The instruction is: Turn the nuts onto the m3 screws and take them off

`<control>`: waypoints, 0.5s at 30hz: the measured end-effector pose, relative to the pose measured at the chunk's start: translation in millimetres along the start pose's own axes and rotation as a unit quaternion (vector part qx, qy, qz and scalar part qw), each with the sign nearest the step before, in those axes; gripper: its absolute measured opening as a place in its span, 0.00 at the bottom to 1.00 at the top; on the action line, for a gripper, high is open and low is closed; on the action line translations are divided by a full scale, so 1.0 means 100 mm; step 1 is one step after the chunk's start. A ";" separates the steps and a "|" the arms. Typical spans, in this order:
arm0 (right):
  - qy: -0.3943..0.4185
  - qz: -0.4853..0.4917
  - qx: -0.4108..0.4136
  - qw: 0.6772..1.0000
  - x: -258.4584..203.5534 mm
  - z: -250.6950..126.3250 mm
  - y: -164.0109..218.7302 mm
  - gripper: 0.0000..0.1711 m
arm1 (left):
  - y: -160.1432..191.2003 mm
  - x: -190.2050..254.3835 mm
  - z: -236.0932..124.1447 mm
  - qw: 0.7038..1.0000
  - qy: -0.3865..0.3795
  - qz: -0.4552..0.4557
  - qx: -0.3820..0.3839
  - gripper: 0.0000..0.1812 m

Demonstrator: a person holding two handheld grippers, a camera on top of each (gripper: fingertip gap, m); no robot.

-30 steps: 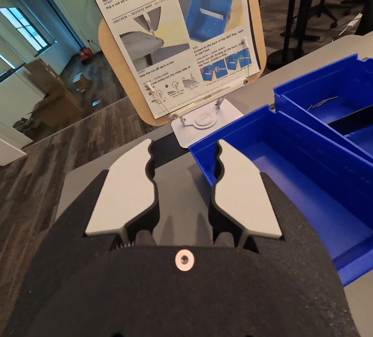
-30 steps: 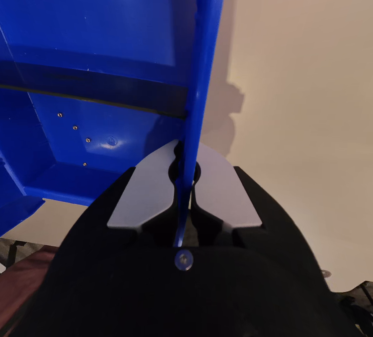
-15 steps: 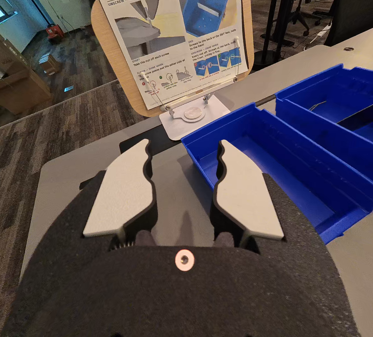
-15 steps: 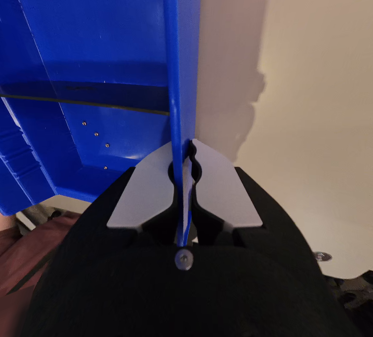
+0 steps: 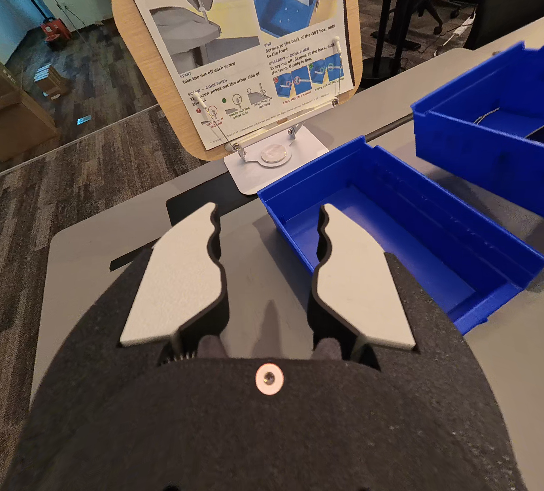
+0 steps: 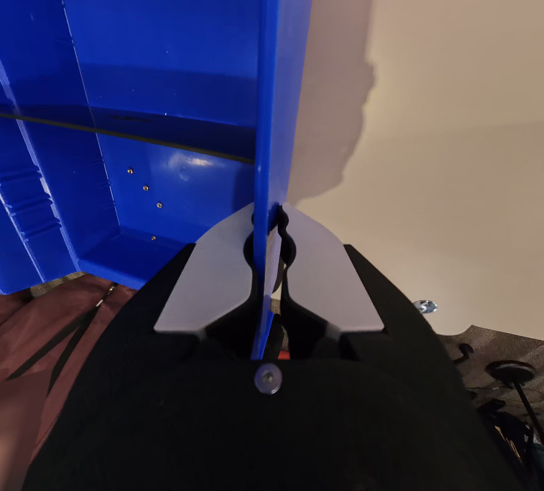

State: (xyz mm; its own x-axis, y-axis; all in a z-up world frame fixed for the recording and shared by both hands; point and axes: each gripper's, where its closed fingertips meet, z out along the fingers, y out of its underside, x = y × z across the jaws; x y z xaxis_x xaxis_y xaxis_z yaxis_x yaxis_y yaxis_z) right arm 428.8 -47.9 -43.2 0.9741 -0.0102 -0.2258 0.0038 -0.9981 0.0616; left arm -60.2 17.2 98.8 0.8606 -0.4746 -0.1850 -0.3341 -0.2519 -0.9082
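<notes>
Since a second ago the left gripper (image 5: 269, 219) has pulled back and risen a little, so the left wrist view now takes in more of the grey table (image 5: 97, 244) and the whole near blue bin (image 5: 441, 182), which looks empty; its jaws stand spread with nothing between them. A second blue bin (image 5: 471, 150) sits beyond, holding what seem to be a few thin screws (image 5: 487, 114), too small to be sure. An instruction sheet (image 5: 241, 44) on a wooden stand (image 5: 126, 35) rests at the table's far edge, with dark patterned carpet and office chairs behind. Over in the right wrist view, the right gripper (image 6: 266, 209) is pinched on the side wall of a divided blue bin (image 6: 268, 94), which has slid further over the table edge toward the camera. Four small nuts (image 6: 144, 187) lie loose on its floor in front of the dark divider (image 6: 147, 137). Likely the bin is being repositioned before any threading begins. Pale tabletop (image 6: 441, 94) fills the right.
</notes>
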 end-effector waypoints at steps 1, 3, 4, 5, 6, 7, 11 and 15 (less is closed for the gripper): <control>0.001 -0.004 0.004 1.000 -0.04 -0.08 -0.02 0.06 | 0.00 0.00 0.00 1.000 0.000 0.000 -0.001 0.35; 0.007 -0.016 0.013 1.000 -0.15 -0.26 -0.07 0.06 | -0.01 -0.01 -0.01 1.000 -0.002 -0.001 0.003 0.35; 0.009 -0.022 0.017 1.000 -0.21 -0.35 -0.10 0.06 | -0.02 -0.02 -0.02 1.000 -0.002 -0.003 0.004 0.35; 0.012 -0.030 0.021 0.999 -0.30 -0.43 -0.14 0.06 | -0.02 -0.04 -0.03 1.000 -0.004 -0.004 0.004 0.35; 0.013 -0.038 0.025 0.999 -0.39 -0.50 -0.18 0.07 | -0.02 -0.06 -0.04 1.000 -0.007 -0.004 0.003 0.36; 0.013 -0.046 0.027 0.998 -0.50 -0.55 -0.24 0.07 | -0.01 -0.09 -0.06 1.000 -0.009 -0.006 0.001 0.36; 0.008 -0.096 0.031 0.995 -1.11 -0.59 -0.51 0.07 | 0.16 -0.32 -0.19 0.999 -0.019 -0.017 -0.041 0.35; -0.006 -0.165 0.029 0.986 -1.92 -0.42 -0.81 0.08 | 0.29 -0.87 -0.52 0.994 -0.085 -0.060 -0.046 0.35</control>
State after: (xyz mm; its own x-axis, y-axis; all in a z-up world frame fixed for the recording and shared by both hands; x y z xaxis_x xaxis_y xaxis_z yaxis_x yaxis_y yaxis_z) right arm 251.1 37.2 35.8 0.9194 0.3151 -0.2355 0.3067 -0.9490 -0.0728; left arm -164.3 7.5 108.3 0.9461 -0.2896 -0.1450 -0.2521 -0.3778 -0.8909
